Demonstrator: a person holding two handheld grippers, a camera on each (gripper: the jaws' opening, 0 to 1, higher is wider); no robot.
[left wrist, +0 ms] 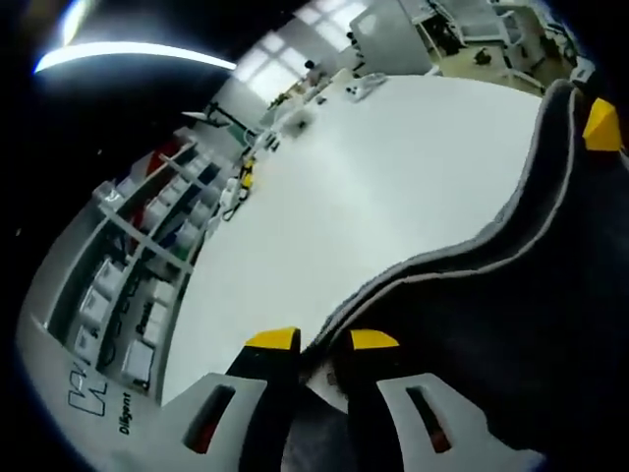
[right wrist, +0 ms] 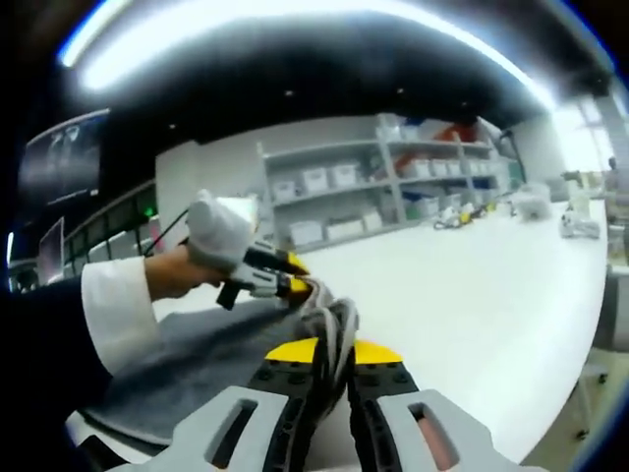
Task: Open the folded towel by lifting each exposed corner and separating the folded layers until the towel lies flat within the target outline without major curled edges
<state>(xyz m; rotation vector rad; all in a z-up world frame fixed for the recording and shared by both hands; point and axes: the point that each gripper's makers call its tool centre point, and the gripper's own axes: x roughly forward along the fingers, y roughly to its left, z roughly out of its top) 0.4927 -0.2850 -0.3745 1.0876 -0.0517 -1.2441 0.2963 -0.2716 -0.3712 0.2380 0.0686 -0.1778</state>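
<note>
In the left gripper view, the left gripper (left wrist: 322, 341) pinches the grey-edged hem of the dark towel (left wrist: 511, 295), which drapes across the white table (left wrist: 344, 197). Shelves (left wrist: 138, 275) of bins line the far side. In the right gripper view, the right gripper (right wrist: 334, 350) clamps a bunched fold of towel; the other gripper, held by a hand (right wrist: 177, 270) in a white cuff (right wrist: 116, 313), grips the same edge just beyond.
</note>
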